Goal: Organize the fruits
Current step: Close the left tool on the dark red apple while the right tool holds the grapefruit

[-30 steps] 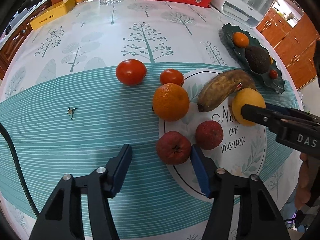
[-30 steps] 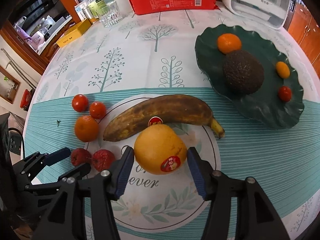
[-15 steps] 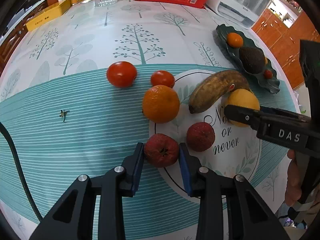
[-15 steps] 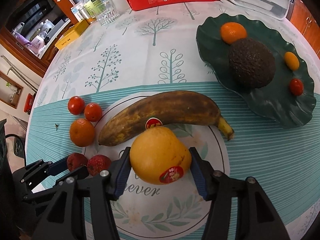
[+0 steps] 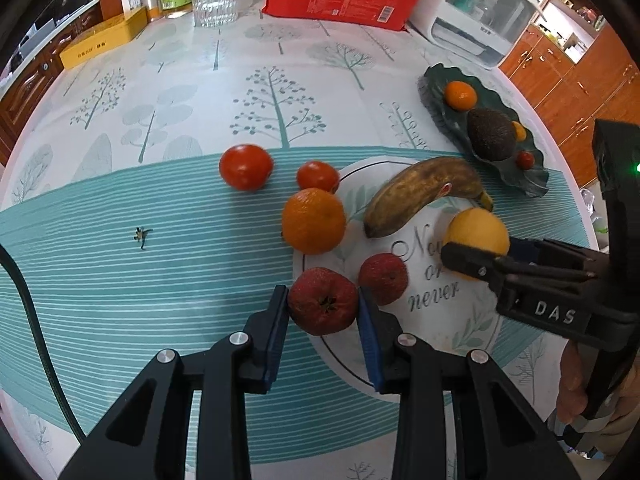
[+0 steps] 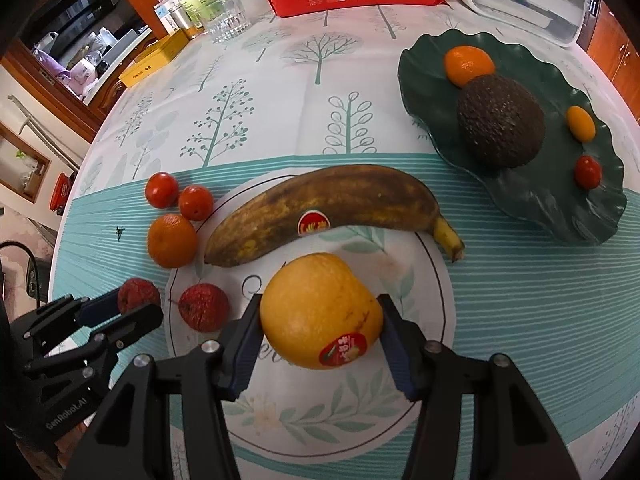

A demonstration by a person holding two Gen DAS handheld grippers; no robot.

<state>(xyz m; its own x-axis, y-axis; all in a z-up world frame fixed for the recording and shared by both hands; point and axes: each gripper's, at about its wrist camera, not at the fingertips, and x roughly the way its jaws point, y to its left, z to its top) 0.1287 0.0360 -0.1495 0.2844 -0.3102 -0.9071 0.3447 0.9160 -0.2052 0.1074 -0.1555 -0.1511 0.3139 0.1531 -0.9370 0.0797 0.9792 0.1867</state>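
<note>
Left wrist view: the left tool (image 5: 323, 307) is clamped on a red fruit (image 5: 322, 301) at lower centre, on the surface (image 5: 160, 280).

Right wrist view: the right tool (image 6: 319, 322) is clamped on a yellow citrus (image 6: 316, 308) at lower centre, below the banana (image 6: 320, 208).

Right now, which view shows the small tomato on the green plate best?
The right wrist view: the small tomato sits unobstructed on the green leaf-shaped plate, below the kumquat. In the left wrist view the tomato is tiny and squeezed near the fisheye's edge, beside the avocado.
</note>
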